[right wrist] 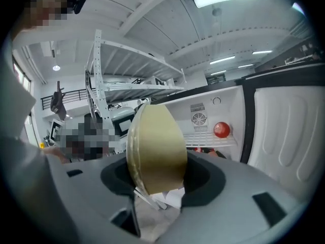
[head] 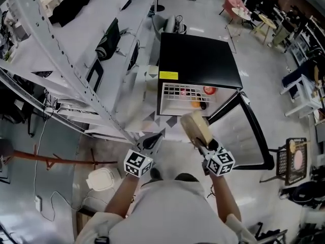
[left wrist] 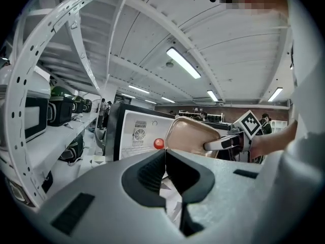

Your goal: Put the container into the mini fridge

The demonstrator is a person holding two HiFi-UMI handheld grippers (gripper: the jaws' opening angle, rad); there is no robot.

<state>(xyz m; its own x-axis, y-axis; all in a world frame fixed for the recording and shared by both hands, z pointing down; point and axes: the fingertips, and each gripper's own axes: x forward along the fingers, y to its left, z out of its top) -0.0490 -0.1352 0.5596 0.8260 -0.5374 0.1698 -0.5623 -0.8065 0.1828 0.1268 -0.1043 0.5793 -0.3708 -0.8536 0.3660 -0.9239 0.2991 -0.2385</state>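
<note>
A tan, flat container (head: 195, 126) stands on edge in my right gripper (head: 205, 145), which is shut on its lower end. It hangs just in front of the open black mini fridge (head: 199, 60). In the right gripper view the container (right wrist: 155, 146) fills the gap between the jaws of the right gripper (right wrist: 157, 179), with the white fridge interior (right wrist: 210, 118) and a red ball (right wrist: 221, 129) on its wire shelf behind. The fridge door (head: 245, 132) swings out to the right. My left gripper (head: 152, 142) is shut on nothing, to the left of the container (left wrist: 190, 136).
A white metal shelving rack (head: 76, 50) with black bags runs along the left, close to the fridge. A white round object (head: 101, 178) lies on the floor at lower left. A black cart (head: 292, 159) stands right of the door. Red and orange items sit inside the fridge.
</note>
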